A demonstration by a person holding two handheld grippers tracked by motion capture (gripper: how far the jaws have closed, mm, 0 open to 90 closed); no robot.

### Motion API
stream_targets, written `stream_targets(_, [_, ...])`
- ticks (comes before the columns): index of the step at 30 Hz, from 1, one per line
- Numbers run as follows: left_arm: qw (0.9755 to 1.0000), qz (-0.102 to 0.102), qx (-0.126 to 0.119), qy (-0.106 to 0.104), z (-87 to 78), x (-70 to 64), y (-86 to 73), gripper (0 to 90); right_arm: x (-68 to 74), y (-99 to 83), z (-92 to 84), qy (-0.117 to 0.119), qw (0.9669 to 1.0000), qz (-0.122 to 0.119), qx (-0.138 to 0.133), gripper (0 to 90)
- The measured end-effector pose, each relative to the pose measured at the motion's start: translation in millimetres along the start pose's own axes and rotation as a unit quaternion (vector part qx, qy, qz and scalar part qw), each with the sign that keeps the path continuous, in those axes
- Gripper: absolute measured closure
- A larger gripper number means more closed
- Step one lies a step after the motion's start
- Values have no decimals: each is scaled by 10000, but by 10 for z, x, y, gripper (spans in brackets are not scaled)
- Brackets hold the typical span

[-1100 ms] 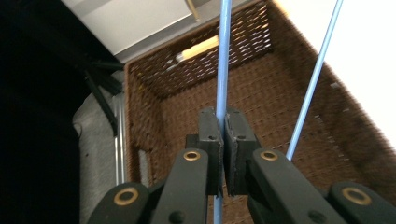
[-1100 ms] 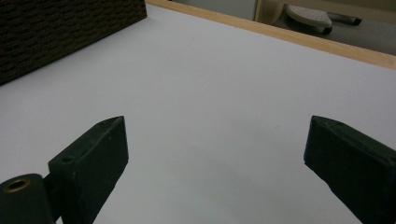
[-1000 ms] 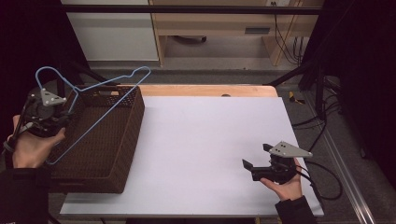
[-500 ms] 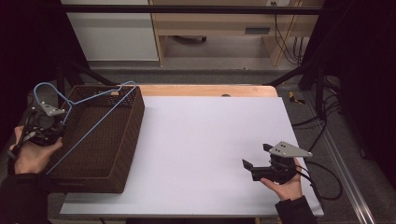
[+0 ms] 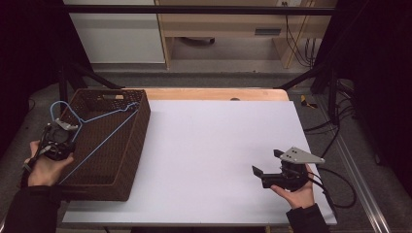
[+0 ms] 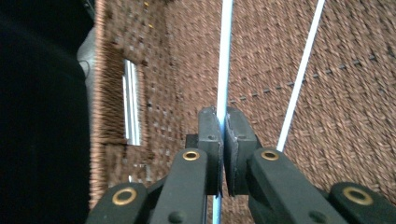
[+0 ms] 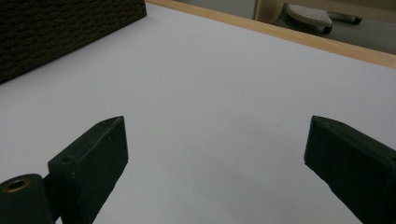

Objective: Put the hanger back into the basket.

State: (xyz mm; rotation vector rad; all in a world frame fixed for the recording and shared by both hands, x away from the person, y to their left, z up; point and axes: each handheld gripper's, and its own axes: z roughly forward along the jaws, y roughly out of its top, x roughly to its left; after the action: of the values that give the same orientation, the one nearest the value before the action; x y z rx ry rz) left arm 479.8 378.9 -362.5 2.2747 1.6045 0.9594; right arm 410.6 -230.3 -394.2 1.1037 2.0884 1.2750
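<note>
My left gripper [image 6: 223,140] sits at the near left of the table, beside the woven basket [image 5: 127,160], its pads pinching the wire of a blue hanger [image 6: 225,60]. The hanger lies tilted across the basket, hook rising over the left rim. My right gripper [image 5: 265,171] rests low on the white table [image 5: 209,145] at the near right, fingers spread wide on nothing.

One brown wicker basket [image 5: 121,160], one light-blue wire hanger [image 5: 92,131] and one white-topped table [image 5: 214,145] are counted. Two handheld grippers are seen, the left [image 5: 57,141] and the right [image 5: 267,170].
</note>
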Motion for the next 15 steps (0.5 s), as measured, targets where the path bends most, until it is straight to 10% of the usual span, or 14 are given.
stream_targets(15, [9986,-92,-416,-306,-232,-71,-25,729,-9,8,-24,-13,10000,35,-43,69])
